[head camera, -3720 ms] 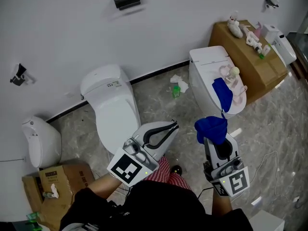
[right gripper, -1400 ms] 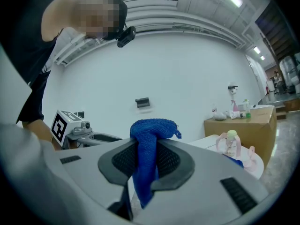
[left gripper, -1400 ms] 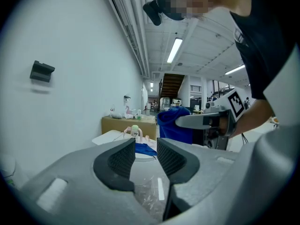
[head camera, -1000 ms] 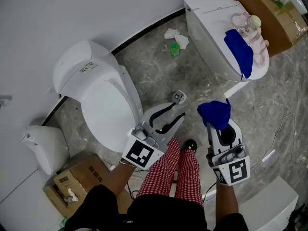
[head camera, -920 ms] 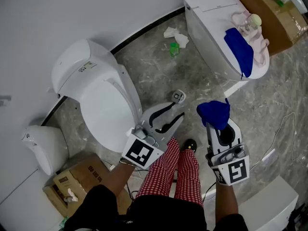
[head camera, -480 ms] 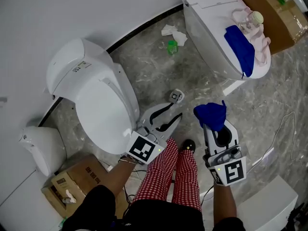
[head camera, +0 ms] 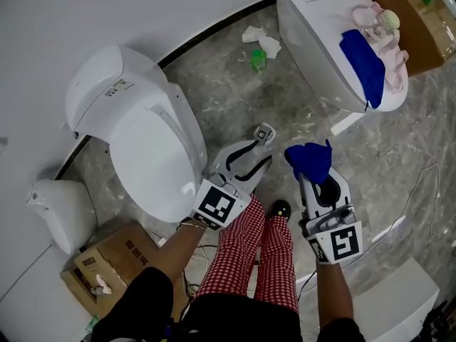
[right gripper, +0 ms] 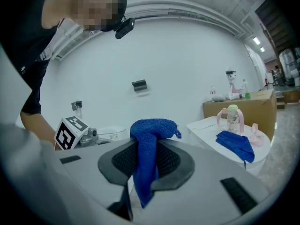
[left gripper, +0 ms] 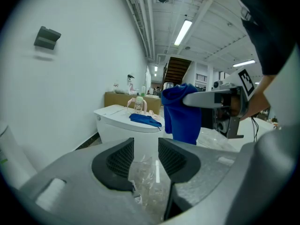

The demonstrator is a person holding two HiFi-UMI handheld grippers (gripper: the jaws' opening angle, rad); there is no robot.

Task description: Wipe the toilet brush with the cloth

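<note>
You are pinching the bunched blue terry cloth (head camera: 306,159) in your right gripper (head camera: 313,171), leaving a loose fold hanging for wiping. Your left gripper (head camera: 262,152) is empty, and its jaws have just been opening. They are standing apart near the small grey square-topped piece (head camera: 265,132) on the marble floor (head camera: 235,98), probably the toilet brush's handle, which you are likely readying to steady.

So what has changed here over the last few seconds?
Both grippers have come down toward the floor. On the left gripper the jaws have just been opening, nothing between them. The right gripper stayed shut on the blue cloth; the second blue cloth still lies on the toilet lid.
</note>
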